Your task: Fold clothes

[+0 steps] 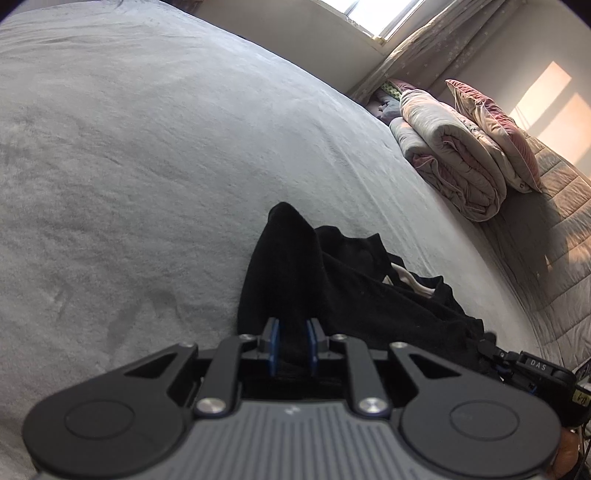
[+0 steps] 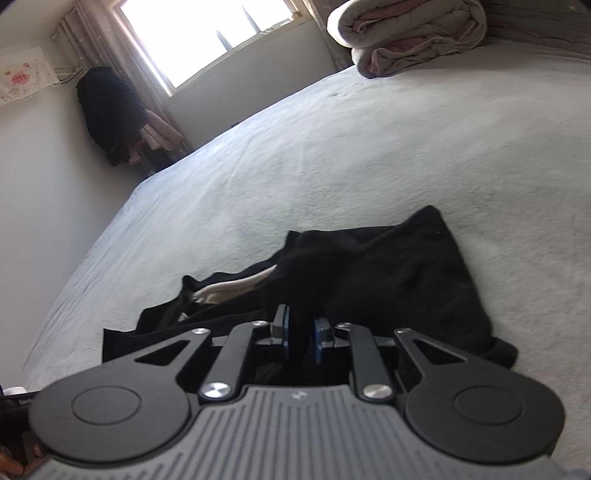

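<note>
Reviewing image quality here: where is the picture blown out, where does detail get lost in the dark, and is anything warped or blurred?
Left wrist view: the window is blown out, warm sun patches hit the far wall, and the black garment is nearly featureless. Right wrist view: the window glares white, the garment's folds sink into black, and the edges look slightly soft. Both views: fisheye bends the grey bedspread into a dome.

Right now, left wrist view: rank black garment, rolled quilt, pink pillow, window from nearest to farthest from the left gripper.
1. black garment, between the left gripper jaws.
2. rolled quilt, right, up the bed.
3. pink pillow, leaning just behind the quilt.
4. window, top, far wall.
</note>
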The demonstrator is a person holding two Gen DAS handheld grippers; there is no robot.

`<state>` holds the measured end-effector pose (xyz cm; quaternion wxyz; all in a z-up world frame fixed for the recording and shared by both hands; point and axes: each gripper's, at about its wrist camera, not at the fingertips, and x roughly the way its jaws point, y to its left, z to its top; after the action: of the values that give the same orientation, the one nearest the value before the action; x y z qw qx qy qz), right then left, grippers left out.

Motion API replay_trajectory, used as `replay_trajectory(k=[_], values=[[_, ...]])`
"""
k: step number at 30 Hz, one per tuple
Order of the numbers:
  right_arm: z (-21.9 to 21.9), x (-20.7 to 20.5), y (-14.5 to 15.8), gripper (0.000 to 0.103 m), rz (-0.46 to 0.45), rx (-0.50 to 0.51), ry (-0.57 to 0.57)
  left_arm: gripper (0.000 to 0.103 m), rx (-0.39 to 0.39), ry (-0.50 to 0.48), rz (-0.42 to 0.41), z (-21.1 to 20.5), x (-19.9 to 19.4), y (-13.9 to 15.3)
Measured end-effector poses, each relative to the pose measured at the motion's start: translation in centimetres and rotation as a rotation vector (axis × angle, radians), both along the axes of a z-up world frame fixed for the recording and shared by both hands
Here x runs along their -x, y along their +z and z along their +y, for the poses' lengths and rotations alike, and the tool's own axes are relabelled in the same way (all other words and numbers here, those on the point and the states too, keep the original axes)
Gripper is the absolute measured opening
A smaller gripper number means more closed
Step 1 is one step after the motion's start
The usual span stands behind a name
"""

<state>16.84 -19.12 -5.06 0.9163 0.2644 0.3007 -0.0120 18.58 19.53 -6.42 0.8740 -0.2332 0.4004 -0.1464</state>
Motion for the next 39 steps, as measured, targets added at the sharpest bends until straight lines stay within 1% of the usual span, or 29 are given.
replay_trajectory(k=[1, 5, 8, 10, 13, 16, 19, 21, 22, 23, 25, 26, 29, 32, 34, 37, 39], values=[[-0.5, 0.4, -0.1, 0.021, 0.007, 0.005, -0.011, 0.016, 0.001, 0.001, 0.003, 0.0, 0.0, 0.1], [-1.8, 1.6, -0.1, 0.037, 0.020, 0.043, -0.042, 0.017, -0.003, 0.005, 0.002, 0.0, 0.1, 0.3], [-2.6, 2.2, 0.2, 0.041, 0.011, 0.053, -0.042, 0.018, 0.002, 0.013, 0.002, -0.1, 0.0, 0.6], [-2.9, 1.9, 0.6, 0.043, 0.001, 0.059, -0.031, 0.021, 0.012, 0.027, -0.002, 0.1, 0.0, 0.8], [-3.2, 1.0, 1.2, 0.043, -0.011, 0.063, -0.013, 0.021, 0.011, 0.051, -0.019, 0.3, 0.1, 1.0], [-3.0, -1.0, 1.1, 0.043, 0.011, 0.099, 0.010, 0.021, 0.011, 0.074, -0.039, 0.4, 0.1, 1.1], [-2.3, -2.4, 0.1, 0.043, 0.042, 0.167, 0.026, 0.020, 0.015, 0.097, -0.061, 0.5, 0.2, 1.2], [-1.1, -2.8, -0.6, 0.038, 0.056, 0.247, 0.047, 0.020, 0.018, 0.115, -0.076, 0.7, 0.3, 1.2], [-0.4, -2.8, -0.9, 0.029, 0.056, 0.294, 0.060, 0.020, 0.020, 0.125, -0.083, 0.8, 0.3, 1.3], [0.4, -2.7, -1.0, 0.025, 0.047, 0.347, 0.072, 0.020, 0.025, 0.137, -0.089, 1.0, 0.3, 1.3], [1.3, -2.1, -0.7, 0.015, 0.015, 0.395, 0.080, 0.020, 0.037, 0.155, -0.095, 1.4, 0.3, 1.4], [1.7, -1.9, -0.5, 0.014, -0.002, 0.418, 0.083, 0.020, 0.042, 0.162, -0.097, 1.5, 0.3, 1.4], [1.9, -1.3, 1.3, 0.013, -0.062, 0.438, 0.070, 0.020, 0.049, 0.166, -0.113, 1.5, 0.3, 1.6], [1.8, -0.6, 3.9, 0.012, -0.139, 0.461, 0.073, 0.020, 0.046, 0.153, -0.132, 0.9, 0.1, 1.8], [1.9, -0.7, 5.4, 0.012, -0.174, 0.475, 0.073, 0.020, 0.036, 0.139, -0.144, 0.2, -0.1, 2.0], [1.1, -0.4, 6.3, 0.012, -0.193, 0.507, 0.071, 0.020, 0.028, 0.114, -0.155, -0.7, -0.5, 2.1], [0.0, -0.5, 5.7, 0.012, -0.169, 0.509, 0.054, 0.020, 0.017, 0.096, -0.156, -1.3, -0.9, 2.0]])
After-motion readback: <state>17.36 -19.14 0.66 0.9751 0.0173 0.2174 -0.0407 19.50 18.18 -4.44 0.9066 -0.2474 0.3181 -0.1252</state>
